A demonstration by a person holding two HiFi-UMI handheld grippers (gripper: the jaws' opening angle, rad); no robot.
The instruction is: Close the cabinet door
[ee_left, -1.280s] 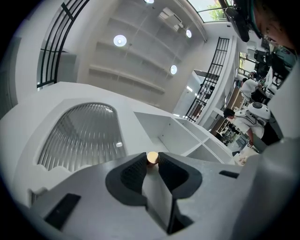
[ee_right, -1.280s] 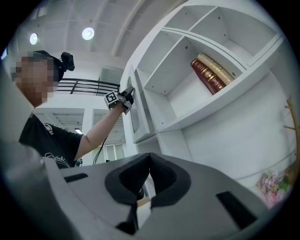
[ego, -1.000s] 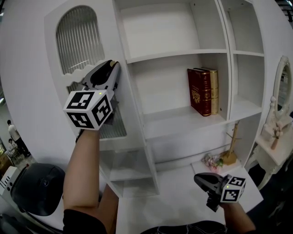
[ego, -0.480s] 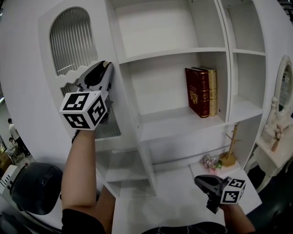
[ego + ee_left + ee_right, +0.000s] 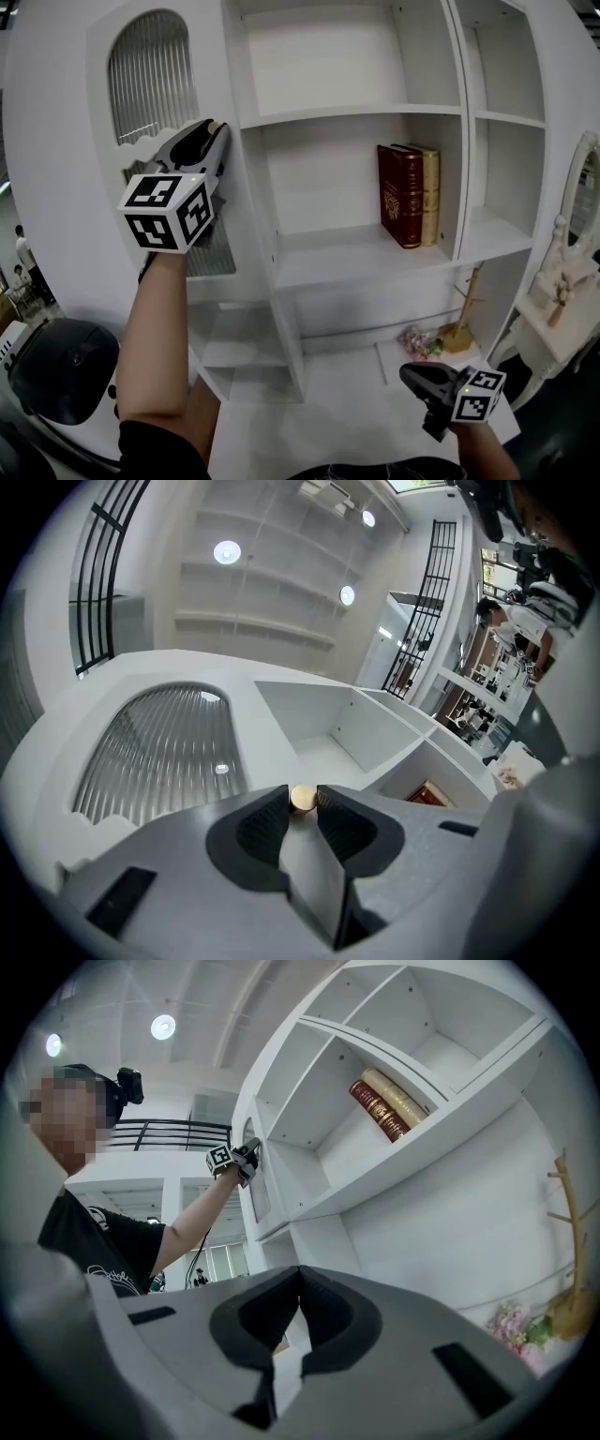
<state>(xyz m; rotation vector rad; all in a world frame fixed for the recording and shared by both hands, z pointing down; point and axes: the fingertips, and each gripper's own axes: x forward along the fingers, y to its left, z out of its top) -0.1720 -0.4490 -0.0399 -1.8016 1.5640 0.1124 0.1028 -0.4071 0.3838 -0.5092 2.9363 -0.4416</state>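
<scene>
The white cabinet door (image 5: 66, 141) with an arched ribbed-glass pane (image 5: 150, 80) stands swung open at the left of the open shelves (image 5: 347, 112). My left gripper (image 5: 217, 128) is raised to the door's free edge. In the left gripper view the left gripper (image 5: 302, 793) is shut on the door's small gold knob (image 5: 303, 801), with the ribbed pane (image 5: 159, 752) to the left. My right gripper (image 5: 406, 373) hangs low at the bottom right, away from the cabinet. In the right gripper view the right gripper (image 5: 300, 1270) is shut on nothing.
A red book (image 5: 400, 192) and a tan book (image 5: 430, 192) stand on the middle shelf. A flower bunch (image 5: 415, 339) and a wooden stand (image 5: 465, 305) sit on the desk top. A white dressing table (image 5: 553, 323) is at the right, a dark round seat (image 5: 61, 370) at the lower left.
The left gripper, still on the knob, and the door's edge sit slightly further left and higher in the head view. The right gripper has shifted a little lower at the bottom right.
</scene>
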